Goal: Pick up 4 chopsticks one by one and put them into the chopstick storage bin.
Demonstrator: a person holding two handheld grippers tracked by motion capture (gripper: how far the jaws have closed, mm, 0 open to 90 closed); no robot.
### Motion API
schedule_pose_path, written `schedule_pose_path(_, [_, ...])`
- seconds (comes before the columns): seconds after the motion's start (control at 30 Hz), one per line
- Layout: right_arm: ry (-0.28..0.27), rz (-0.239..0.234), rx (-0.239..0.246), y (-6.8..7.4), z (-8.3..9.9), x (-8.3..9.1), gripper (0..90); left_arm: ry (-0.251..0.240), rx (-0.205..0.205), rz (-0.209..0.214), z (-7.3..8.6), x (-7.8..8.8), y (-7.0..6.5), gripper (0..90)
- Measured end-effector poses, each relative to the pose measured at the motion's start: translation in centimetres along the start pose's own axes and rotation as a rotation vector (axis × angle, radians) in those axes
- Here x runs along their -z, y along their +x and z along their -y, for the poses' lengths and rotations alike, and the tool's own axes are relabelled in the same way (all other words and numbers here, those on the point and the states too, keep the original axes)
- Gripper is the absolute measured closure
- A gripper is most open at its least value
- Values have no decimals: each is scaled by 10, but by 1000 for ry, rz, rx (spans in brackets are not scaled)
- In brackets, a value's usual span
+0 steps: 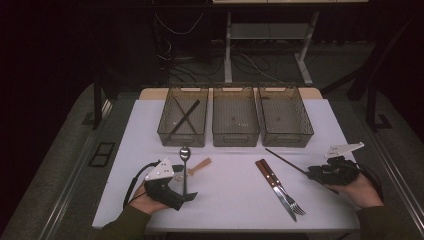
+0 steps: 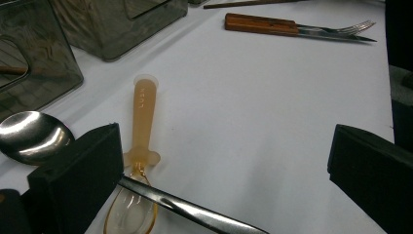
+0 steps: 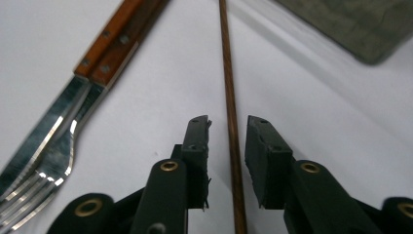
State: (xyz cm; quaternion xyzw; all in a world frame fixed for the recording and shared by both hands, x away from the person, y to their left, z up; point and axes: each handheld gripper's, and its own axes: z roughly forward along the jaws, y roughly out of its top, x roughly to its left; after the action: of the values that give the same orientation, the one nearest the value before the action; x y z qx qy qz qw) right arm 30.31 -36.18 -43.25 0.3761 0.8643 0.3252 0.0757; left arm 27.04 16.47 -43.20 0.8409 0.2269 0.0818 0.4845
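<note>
Wooden chopstick (image 3: 230, 97) flat on table (image 1: 230, 195), between right gripper (image 3: 228, 146) pads, narrow gap, not yet clamped. Thin and round: could roll or pivot out. Left gripper (image 2: 219, 165) wide apart over spoons.

your left tool (image 2: 219, 170) hides part of the metal spoon's handle (image 2: 195, 212), which the frame's bottom edge cuts off. the chopstick (image 3: 233, 131) runs off both edges in your right gripper view.

chopstick (image 3: 230, 92) between tongs (image 3: 228, 161), fork (image 1: 283, 188) left
</note>
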Motion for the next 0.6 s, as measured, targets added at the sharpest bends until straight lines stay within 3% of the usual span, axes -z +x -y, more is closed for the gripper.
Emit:
schedule_pose_path(0.33, [48, -2, 17, -2, 2, -7, 802, 1, -3, 4, 0, 0, 0, 0])
schedule_pose_path(0.6, [45, 9, 43, -3, 3, -8, 839, 7, -5, 4, 0, 0, 0, 0])
